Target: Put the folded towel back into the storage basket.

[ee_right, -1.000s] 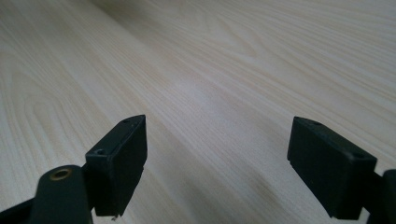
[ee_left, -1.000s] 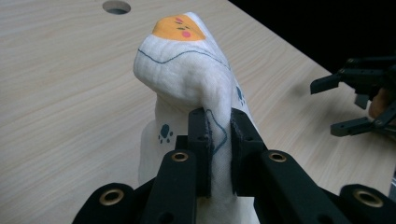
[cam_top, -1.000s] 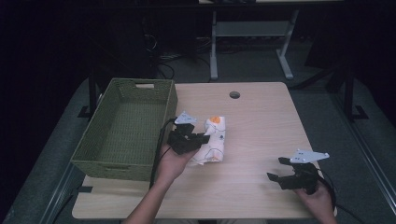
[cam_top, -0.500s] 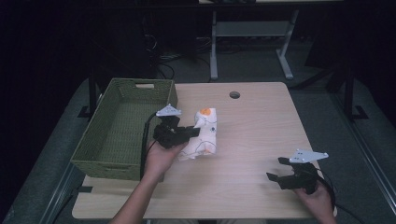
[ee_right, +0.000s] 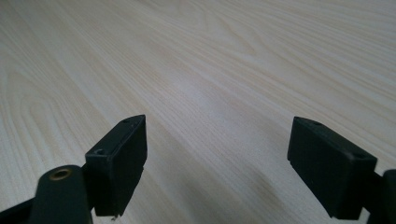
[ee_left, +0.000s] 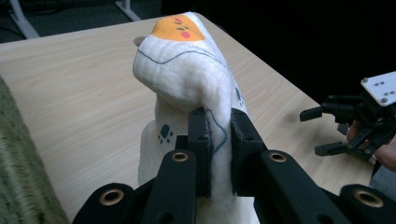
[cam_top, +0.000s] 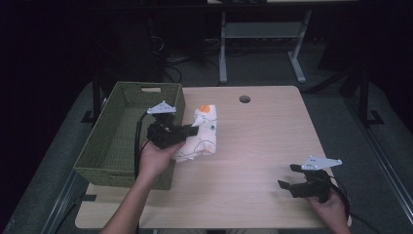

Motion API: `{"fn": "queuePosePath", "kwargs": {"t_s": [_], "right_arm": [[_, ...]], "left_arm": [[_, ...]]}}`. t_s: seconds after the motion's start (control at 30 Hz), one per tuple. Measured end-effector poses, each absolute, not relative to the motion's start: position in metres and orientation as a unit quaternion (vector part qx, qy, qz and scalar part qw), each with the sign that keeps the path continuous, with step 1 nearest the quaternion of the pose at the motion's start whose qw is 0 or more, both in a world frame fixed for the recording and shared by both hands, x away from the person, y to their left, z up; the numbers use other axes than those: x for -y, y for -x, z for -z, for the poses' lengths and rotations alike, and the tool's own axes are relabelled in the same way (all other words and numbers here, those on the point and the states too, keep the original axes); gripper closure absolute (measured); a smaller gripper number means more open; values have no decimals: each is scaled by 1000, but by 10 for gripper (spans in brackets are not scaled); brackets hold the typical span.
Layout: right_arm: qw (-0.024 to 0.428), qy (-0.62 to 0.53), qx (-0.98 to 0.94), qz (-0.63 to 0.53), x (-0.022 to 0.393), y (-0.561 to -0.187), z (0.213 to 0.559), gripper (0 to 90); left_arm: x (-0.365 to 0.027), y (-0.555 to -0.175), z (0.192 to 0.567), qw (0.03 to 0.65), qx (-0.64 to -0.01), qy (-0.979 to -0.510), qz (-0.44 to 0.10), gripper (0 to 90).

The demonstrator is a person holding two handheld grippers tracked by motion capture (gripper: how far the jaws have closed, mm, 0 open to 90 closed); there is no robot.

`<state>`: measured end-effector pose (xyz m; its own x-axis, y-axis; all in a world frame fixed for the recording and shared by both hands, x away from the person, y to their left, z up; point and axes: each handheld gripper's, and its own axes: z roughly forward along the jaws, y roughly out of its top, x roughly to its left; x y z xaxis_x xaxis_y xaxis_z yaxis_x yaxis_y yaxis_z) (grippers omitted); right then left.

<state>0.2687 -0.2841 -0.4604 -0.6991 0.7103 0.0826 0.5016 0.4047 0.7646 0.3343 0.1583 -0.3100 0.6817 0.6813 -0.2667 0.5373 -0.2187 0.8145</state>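
The white cloth (ee_left: 187,88) is pinched in a fold by the left gripper (ee_left: 218,140), the basket (cam_top: 117,141) just beside it, while the right gripper (cam_top: 298,181) is held spread over bare table (ee_right: 224,60); the pinch is judged best kept firm until the rim is cleared.

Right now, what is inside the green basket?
The basket looks empty where its bottom shows. The hand, left tool and near wall cover one corner, so that part stays unknown.
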Motion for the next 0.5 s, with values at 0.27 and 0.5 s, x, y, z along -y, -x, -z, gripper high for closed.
{"fn": "queuePosePath", "kwargs": {"t_s": [0.27,0.5], "right_arm": [[127,-371,-826,-404,284,-270,461,194],[125,-375,-826,-403,285,-271,463,193]], "left_arm": [[-178,-337,299,492,-397,-771,-77,813],[-198,-339,292,495,-402,-766,-83,814]]}}
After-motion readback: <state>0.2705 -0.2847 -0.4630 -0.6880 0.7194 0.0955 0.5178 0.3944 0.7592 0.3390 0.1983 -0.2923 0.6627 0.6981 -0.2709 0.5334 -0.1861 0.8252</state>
